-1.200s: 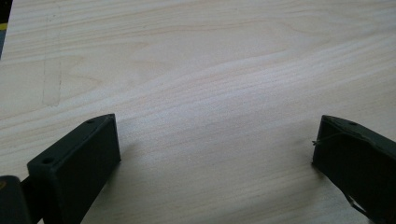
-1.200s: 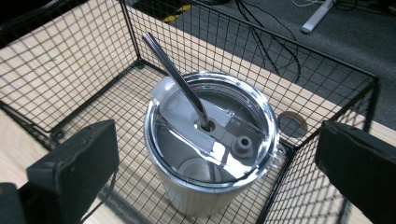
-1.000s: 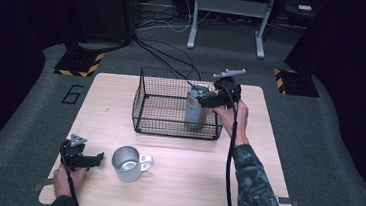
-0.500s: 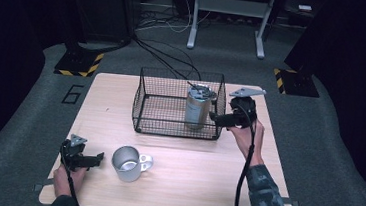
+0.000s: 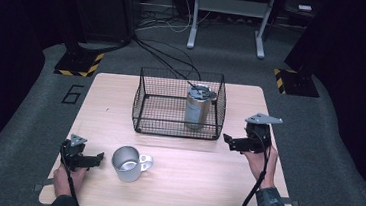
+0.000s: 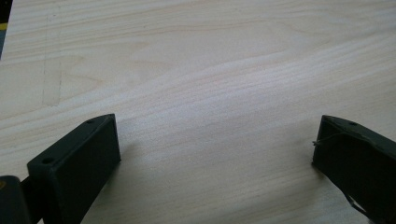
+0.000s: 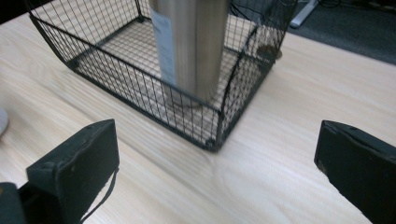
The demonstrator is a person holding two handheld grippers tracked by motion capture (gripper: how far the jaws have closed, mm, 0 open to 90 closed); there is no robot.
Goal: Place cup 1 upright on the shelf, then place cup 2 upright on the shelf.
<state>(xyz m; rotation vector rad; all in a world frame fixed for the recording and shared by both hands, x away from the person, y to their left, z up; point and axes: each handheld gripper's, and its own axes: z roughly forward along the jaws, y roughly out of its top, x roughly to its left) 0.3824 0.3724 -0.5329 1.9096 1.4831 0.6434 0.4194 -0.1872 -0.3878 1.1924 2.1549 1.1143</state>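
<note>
1. The steel tumbler (image 5: 199,107) stands upright inside the wire basket (image 5: 143,99), at its right end; judged placed.
2. Your right gripper (image 5: 233,141) is outside the basket, jaws spread, holding nothing.
3. The mug (image 5: 126,163) sits on the table (image 5: 204,185), apparently untouched; likely remaining.
4. Your left gripper (image 5: 93,159) rests just beside it, jaws spread, empty.

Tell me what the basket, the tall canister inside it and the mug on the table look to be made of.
Basket: thin black metal wire, likely coated, judging by its open welded-looking grid. Canister: apparently brushed stainless steel, shown by its dull silver sheen with soft vertical reflections; it carries a pale label. Mug: looks like metal too, silvery grey with a satin finish, though the high view is too coarse to be sure.
</note>
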